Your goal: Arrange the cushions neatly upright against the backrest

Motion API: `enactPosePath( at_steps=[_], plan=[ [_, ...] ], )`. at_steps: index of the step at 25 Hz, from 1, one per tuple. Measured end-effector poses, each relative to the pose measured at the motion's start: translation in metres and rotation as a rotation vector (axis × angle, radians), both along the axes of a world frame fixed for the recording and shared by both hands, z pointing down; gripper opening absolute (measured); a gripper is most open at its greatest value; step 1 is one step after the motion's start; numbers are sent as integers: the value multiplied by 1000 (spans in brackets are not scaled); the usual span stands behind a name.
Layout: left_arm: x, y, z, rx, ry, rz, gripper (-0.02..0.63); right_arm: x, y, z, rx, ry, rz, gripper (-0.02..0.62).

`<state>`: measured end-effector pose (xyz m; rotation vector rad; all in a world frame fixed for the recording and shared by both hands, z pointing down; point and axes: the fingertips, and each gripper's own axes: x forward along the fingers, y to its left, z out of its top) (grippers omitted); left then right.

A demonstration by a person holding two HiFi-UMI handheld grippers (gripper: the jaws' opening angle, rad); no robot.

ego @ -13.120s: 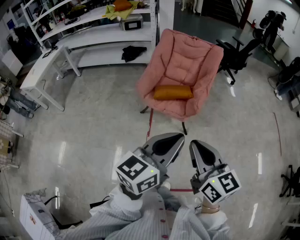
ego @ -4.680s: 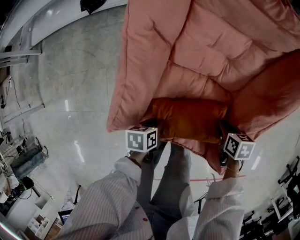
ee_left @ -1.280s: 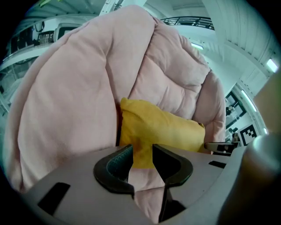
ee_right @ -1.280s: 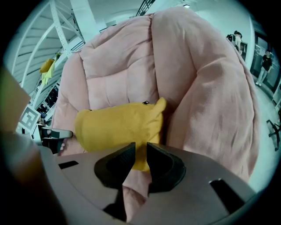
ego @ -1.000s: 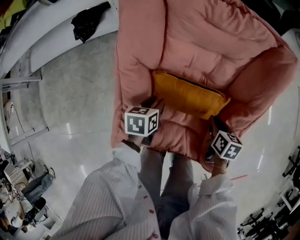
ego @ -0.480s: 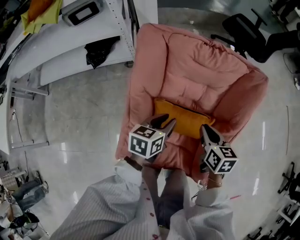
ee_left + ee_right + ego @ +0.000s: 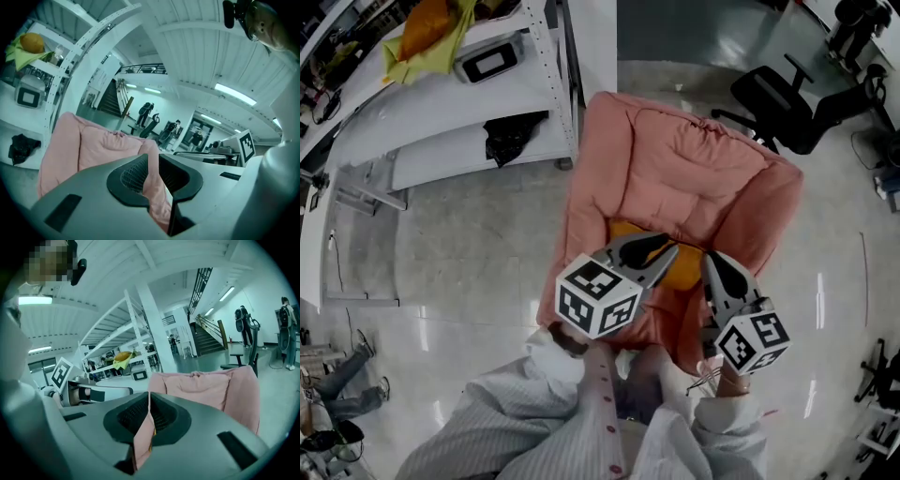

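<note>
An orange cushion point(image 7: 686, 270) stands on the seat of the pink padded chair point(image 7: 675, 178), against its backrest and mostly hidden behind my grippers. Both grippers are raised in front of the chair and hold nothing. The left gripper point(image 7: 671, 249) has just been closing and a narrow gap remains between its jaws. The chair point(image 7: 93, 145) shows through that gap in the left gripper view point(image 7: 153, 157). The right gripper point(image 7: 711, 259) has also just been closing. In the right gripper view point(image 7: 149, 394) its tips meet, with the chair point(image 7: 201, 387) beyond them.
White shelving point(image 7: 441, 103) stands left of the chair, with a yellow cloth point(image 7: 431, 33), a grey box point(image 7: 490, 61) and a black bundle point(image 7: 511, 141) on it. A black office chair point(image 7: 787, 98) is at the back right. Glossy floor point(image 7: 469, 244) surrounds the pink chair.
The cushion went from lying at the seat's front to standing against the backrest. Both grippers let go and rose away from it, and the view pulled back.
</note>
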<state>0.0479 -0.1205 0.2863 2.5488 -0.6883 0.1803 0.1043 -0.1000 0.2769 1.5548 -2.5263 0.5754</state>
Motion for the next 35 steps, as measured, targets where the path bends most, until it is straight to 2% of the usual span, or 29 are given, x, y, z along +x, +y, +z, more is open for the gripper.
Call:
enactPosePath(
  at_steps=[6, 11, 15, 19, 35],
  plan=[
    [5, 37, -65, 120, 54, 18, 41, -8, 30, -69, 137, 37, -22, 17],
    [-4, 55, -98, 166, 91, 1, 14, -18, 50, -99, 194, 39, -36, 15],
    [-11, 64, -113, 213, 81, 9, 11, -23, 59, -113, 230, 47, -28, 14],
    [-14, 70, -120, 243, 73, 14, 9, -28, 64, -116, 239, 58, -35, 14],
    [-9, 81, -128, 263, 70, 6, 9, -21, 72, -119, 237, 68, -26, 12]
  ],
)
